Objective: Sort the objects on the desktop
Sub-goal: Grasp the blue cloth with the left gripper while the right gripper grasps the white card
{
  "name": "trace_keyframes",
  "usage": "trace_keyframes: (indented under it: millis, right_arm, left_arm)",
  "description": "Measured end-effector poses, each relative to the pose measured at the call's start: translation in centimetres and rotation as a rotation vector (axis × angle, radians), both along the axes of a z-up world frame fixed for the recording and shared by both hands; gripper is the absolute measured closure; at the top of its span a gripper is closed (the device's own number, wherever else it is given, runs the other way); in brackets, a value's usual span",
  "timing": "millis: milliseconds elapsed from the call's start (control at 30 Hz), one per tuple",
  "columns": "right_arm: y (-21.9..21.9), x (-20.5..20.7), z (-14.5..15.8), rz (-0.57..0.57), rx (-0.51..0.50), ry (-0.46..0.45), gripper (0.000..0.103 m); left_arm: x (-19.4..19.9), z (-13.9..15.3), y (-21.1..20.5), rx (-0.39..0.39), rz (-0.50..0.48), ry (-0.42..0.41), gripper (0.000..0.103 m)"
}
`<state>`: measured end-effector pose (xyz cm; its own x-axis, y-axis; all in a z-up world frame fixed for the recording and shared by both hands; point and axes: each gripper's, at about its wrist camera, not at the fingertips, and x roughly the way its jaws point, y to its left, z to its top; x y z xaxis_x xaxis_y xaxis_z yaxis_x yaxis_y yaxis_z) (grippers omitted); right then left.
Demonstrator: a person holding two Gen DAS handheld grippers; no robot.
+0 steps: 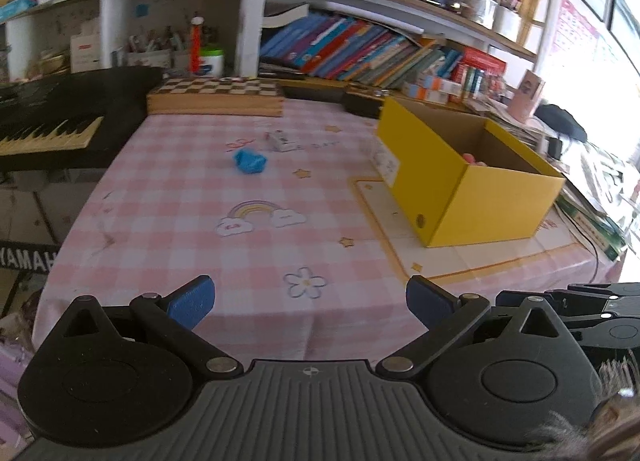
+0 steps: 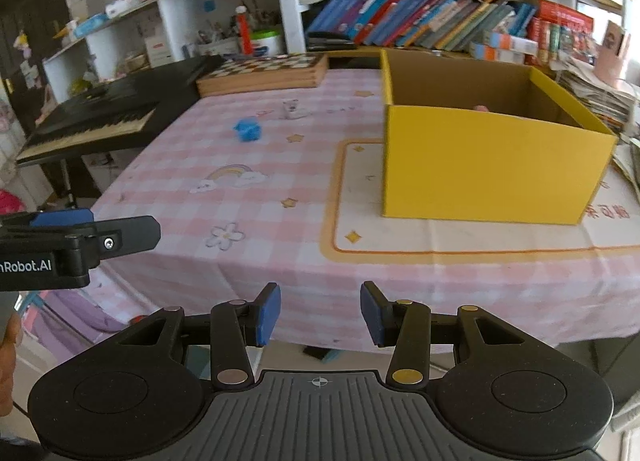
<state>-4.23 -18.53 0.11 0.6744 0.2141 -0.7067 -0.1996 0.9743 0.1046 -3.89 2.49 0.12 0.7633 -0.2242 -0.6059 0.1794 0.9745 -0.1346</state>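
The left claw (image 1: 310, 301) stands wide open with nothing between its blue pads, hanging over the near edge of the table (image 1: 200, 261). From this view the blue crumpled object (image 1: 249, 161) lies well out toward the middle of the pink checked cloth, with a small white item (image 1: 280, 141) just behind it, and the yellow box (image 1: 472, 181) sits off to the right. Something pink (image 1: 472, 159) already lies inside. The reach is long, and a claw coming in at a slant could nudge the blue piece along the cloth rather than close on it.

From the right wrist view, the right claw (image 2: 320, 315) is partly open and empty, at the table's edge, facing the box's near wall (image 2: 496, 165). The left claw's arm (image 2: 80, 237) juts in close at the left. If both go for the same object, I reckon they may knock together; a low carry could catch the box rim.
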Motion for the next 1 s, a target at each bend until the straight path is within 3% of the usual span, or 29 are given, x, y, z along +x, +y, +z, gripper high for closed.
trace_keyframes:
  millis: [433,600,1000]
  right_arm:
    - [3.2,4.0,0.1,0.075,0.008,-0.012,0.059]
    - [3.7,6.4,0.3,0.071,0.006,-0.025,0.052]
    - [4.9,12.8,0.8,0.079,0.027,-0.041,0.052]
  left_arm:
    - [2.9,-0.4,3.4,-0.012,0.130,0.015,0.000]
    - [5.3,-0.6,3.7,-0.016,0.147,0.020,0.000]
    - [12.0,0.0,3.9,-0.016,0.152,-0.009,0.000]
